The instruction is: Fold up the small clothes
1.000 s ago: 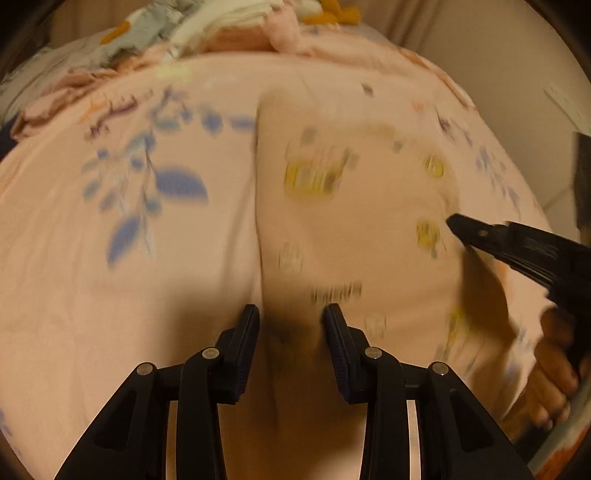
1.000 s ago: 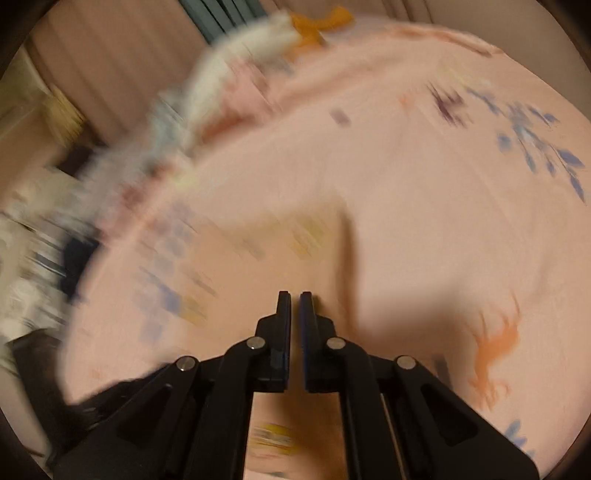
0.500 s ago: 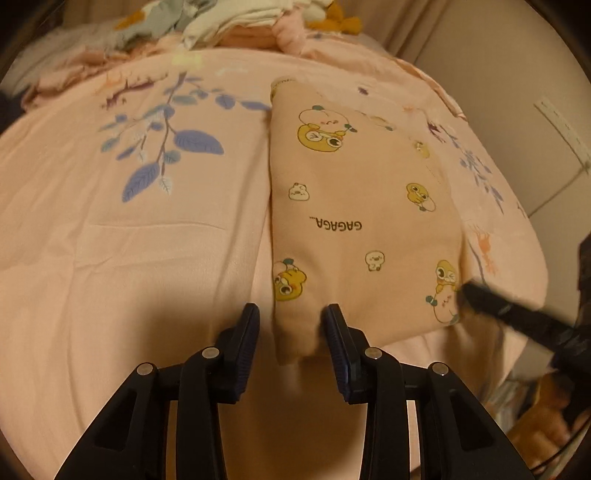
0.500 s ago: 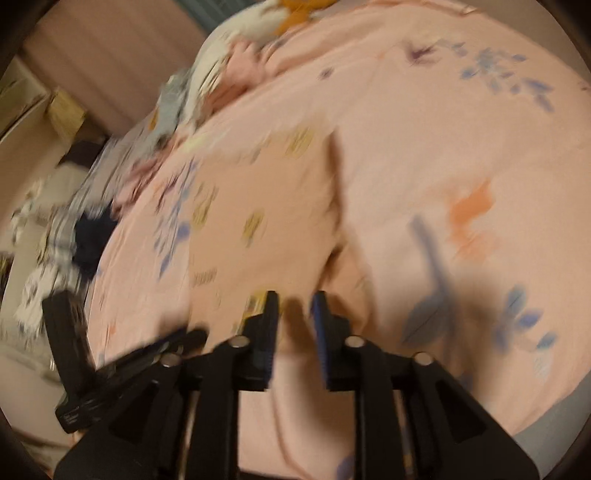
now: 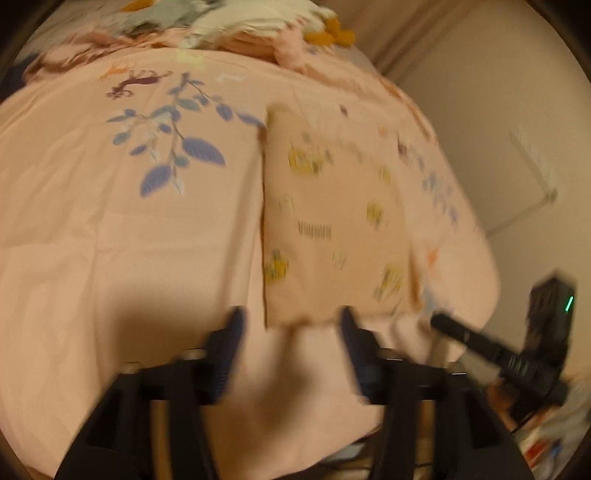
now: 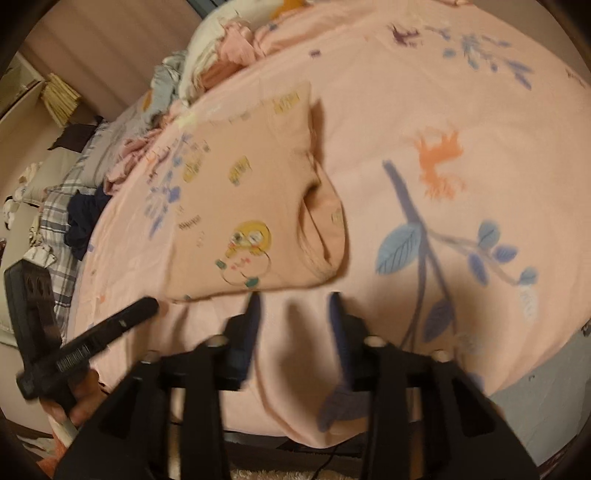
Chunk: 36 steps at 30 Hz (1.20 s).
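A folded peach garment with yellow cartoon prints (image 5: 332,229) lies flat on the pink bedsheet (image 5: 110,229). It also shows in the right wrist view (image 6: 251,206), its collar at the right edge. My left gripper (image 5: 290,325) is open and empty, just short of the garment's near edge. My right gripper (image 6: 293,306) is open and empty, just short of the near edge by the collar. The right gripper shows at the right of the left wrist view (image 5: 491,347). The left gripper shows at the left of the right wrist view (image 6: 107,328).
A pile of unfolded clothes (image 5: 236,22) lies at the far end of the bed, also in the right wrist view (image 6: 207,66). A plaid cloth and dark garment (image 6: 74,214) lie at the left. The wall (image 5: 517,110) is to the right. The bed edge is just below both grippers.
Both grippers have let go of the garment, opened wider and drawn back toward the near bed edge. The garment now lies folded flat.
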Each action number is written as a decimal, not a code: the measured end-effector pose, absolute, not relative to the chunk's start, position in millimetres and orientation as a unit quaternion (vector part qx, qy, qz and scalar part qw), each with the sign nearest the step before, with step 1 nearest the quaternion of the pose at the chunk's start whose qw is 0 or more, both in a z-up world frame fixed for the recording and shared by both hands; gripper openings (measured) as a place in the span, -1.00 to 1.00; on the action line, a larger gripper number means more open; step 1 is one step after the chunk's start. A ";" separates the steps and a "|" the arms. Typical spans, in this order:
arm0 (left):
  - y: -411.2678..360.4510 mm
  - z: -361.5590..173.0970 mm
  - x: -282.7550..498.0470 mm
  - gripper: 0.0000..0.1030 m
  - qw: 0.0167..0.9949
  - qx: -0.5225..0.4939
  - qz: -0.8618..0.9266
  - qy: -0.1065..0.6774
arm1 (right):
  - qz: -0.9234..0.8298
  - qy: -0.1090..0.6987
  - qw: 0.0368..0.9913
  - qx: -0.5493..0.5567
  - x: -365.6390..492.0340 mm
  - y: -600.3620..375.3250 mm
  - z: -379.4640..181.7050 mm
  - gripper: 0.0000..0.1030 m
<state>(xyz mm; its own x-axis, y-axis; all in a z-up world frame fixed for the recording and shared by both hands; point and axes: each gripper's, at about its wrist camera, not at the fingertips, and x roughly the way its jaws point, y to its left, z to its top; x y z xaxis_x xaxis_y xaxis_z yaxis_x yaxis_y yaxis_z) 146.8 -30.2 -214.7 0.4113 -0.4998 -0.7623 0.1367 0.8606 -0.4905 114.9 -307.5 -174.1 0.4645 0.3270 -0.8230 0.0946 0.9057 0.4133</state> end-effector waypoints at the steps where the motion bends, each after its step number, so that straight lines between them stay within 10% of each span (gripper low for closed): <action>1: -22.4 -208.6 152.1 0.38 0.823 -0.199 -0.190 0.496 | 0.073 0.508 0.832 0.211 113.6 -312.5 -171.1 0.19; 9: -21.4 -192.0 171.4 0.92 0.823 -0.166 -0.205 0.503 | 0.075 0.493 0.831 0.248 138.2 -331.3 -160.7 0.64; 17: -23.0 -221.6 201.3 0.93 0.801 -0.157 -0.086 0.571 | 0.066 0.484 0.837 0.244 166.5 -337.5 -162.1 0.97; 36: -34.3 -220.8 243.6 0.92 0.839 -0.123 -0.139 0.512 | 0.052 0.498 0.846 0.182 217.9 -357.7 -192.2 0.98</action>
